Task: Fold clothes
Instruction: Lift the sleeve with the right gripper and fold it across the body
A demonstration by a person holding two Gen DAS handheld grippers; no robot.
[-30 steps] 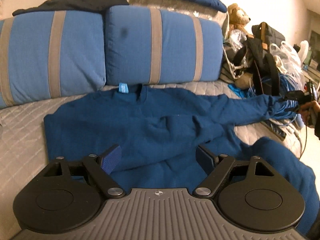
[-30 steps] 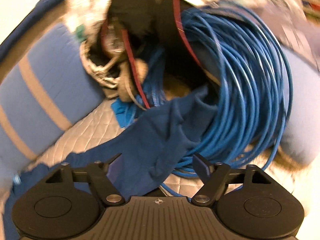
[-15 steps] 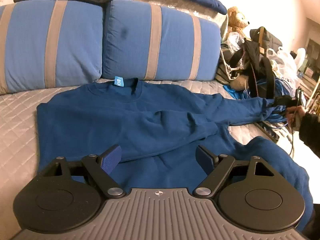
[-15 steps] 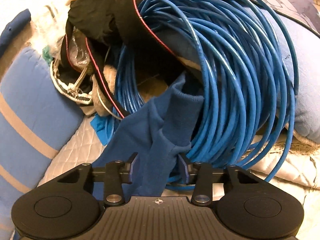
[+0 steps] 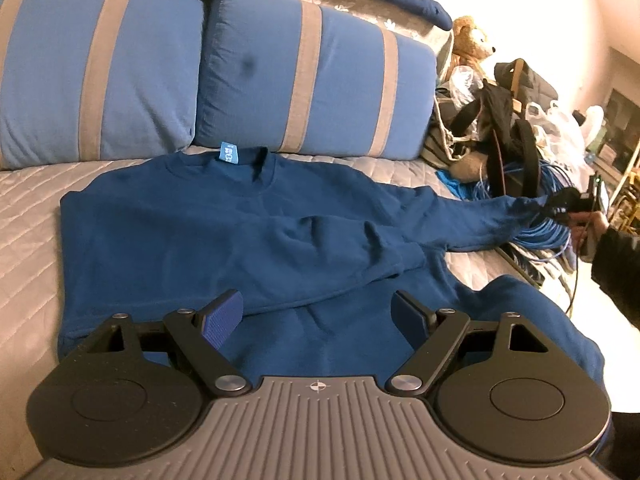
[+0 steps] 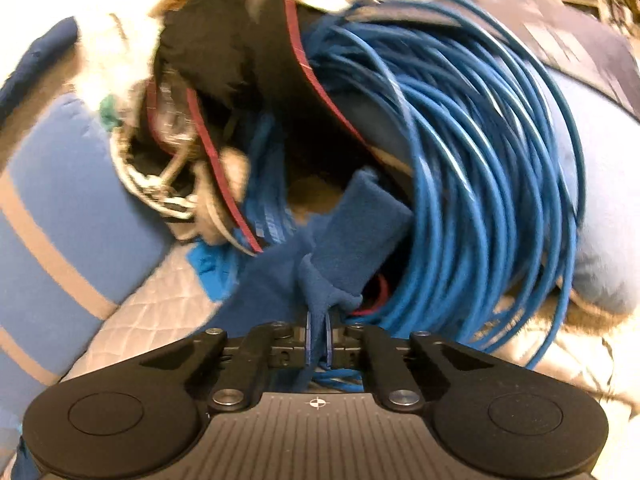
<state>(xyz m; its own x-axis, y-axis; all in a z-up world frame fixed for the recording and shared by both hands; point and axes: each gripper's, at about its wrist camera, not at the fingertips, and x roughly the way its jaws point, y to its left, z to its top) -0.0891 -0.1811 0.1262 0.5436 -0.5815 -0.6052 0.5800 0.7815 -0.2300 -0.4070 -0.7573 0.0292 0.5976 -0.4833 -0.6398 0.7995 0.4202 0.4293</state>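
Observation:
A dark blue sweatshirt lies flat on the quilted bed, its collar tag toward the pillows. One sleeve is folded across the chest; the other sleeve stretches out to the right. My left gripper hovers open over the lower hem, nothing between its fingers. In the right wrist view my right gripper is shut on the sleeve cuff, the cloth bunched between the pads. In the left wrist view the right gripper shows at the sleeve's far end.
Two blue striped pillows line the back of the bed. A coil of blue cable lies right beside the cuff, with black bags and straps, a teddy bear and plastic bags at the right.
My right gripper closed from wide open onto the sleeve cuff. The left view tilted slightly, showing more of the sweatshirt; its jaws stayed open.

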